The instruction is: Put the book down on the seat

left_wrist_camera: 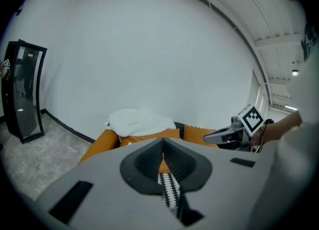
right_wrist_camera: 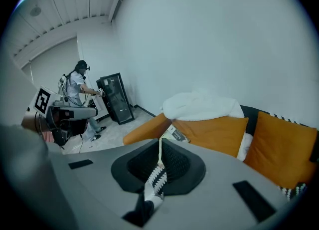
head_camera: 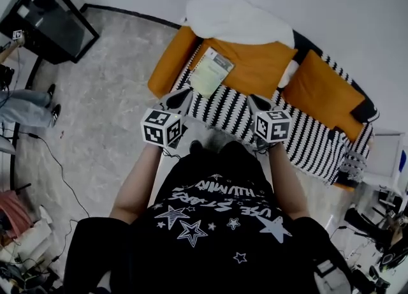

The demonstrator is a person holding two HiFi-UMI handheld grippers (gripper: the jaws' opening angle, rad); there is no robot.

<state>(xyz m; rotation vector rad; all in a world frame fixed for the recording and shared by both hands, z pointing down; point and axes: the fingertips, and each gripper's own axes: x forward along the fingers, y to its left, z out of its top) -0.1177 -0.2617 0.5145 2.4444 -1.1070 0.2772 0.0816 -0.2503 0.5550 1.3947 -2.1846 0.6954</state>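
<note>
Scanning from the left on my head feed, I count one black glass-fronted cabinet (head_camera: 50, 20), far off to the left of my left gripper (head_camera: 182, 97). One person (head_camera: 22, 109) stands on the floor near that cabinet. Next comes one sofa (head_camera: 306, 136) with a black-and-white striped seat cover and one orange padded arm (head_camera: 167, 62). It has two back cushions, the middle orange cushion (head_camera: 258, 63) and the right orange cushion (head_camera: 325, 92). One white blanket (head_camera: 239, 20) is bundled on top of the backrest. There is one book (head_camera: 212, 71), and I have two grippers.

The left gripper's jaws are pressed together on themselves. Its own view shows only a sliver of orange cushion and striped cover through the slit. The book lies just ahead of this gripper and slightly to its right. It sits on the striped seat with its far edge against the foot of the middle orange cushion, and neither gripper touches it.

The right gripper (head_camera: 258, 101) is likewise pinched closed with its pads meeting. The book lies ahead of it and off to its left, and in this gripper's view it shows just above the jaw tips. The right orange cushion sits ahead of this gripper and to its right.
</note>
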